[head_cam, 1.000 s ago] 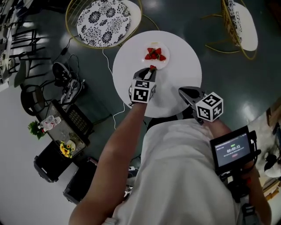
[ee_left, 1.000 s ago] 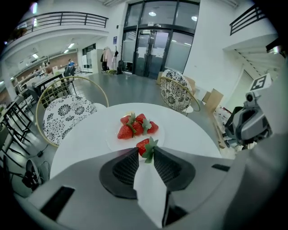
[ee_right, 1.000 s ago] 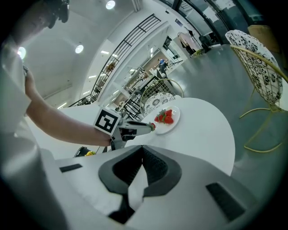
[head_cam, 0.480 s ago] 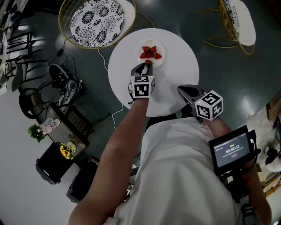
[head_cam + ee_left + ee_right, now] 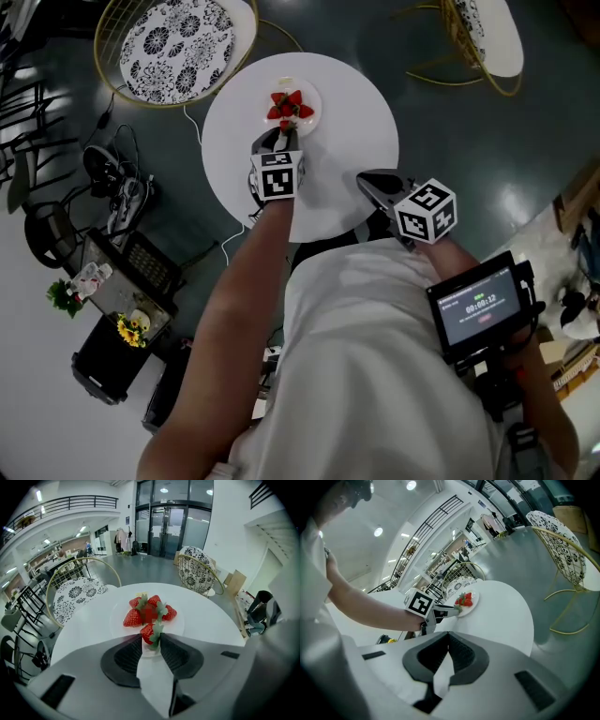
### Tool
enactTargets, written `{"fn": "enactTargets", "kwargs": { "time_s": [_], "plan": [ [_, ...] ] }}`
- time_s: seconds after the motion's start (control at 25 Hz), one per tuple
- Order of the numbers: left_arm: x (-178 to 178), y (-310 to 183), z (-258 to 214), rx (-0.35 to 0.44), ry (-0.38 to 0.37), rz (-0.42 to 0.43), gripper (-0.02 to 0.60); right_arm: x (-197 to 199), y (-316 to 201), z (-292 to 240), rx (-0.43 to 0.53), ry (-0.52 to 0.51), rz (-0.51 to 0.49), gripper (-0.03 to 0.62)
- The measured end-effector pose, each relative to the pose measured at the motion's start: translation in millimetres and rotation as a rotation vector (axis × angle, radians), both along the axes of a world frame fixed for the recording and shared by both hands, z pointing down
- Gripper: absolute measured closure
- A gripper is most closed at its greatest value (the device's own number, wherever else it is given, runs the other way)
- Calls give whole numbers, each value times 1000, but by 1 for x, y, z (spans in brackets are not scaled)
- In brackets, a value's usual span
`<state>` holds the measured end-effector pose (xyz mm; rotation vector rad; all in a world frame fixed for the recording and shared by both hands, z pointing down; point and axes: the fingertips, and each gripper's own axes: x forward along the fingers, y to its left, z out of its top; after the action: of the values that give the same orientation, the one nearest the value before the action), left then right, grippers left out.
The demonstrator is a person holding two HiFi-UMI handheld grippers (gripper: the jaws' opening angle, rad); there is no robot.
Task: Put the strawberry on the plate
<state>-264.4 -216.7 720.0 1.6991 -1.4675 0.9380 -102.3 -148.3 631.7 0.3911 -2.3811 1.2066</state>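
The left gripper (image 5: 151,638) has reached farther across the round white table (image 5: 352,112). A second ago the strawberry (image 5: 149,633) pinched in its jaws was just at the near rim of the plate (image 5: 117,620). Now it hangs a little farther in over that rim, closer to the pile of strawberries (image 5: 151,610) on the plate. The person's head has turned too, so the table and both chairs show more to the left in the head view.
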Motion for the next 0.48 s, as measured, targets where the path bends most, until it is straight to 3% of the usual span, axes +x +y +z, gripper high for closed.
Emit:
{"fn": "enactTargets", "kwargs": {
  "time_s": [0.2, 0.48],
  "plan": [
    [-2, -1, -2, 8, 19, -4, 469, -3, -2, 1, -1, -6, -3, 586],
    [3, 0, -13, 79, 58, -2, 468, -3, -1, 2, 5, -12, -20, 586]
  ]
}}
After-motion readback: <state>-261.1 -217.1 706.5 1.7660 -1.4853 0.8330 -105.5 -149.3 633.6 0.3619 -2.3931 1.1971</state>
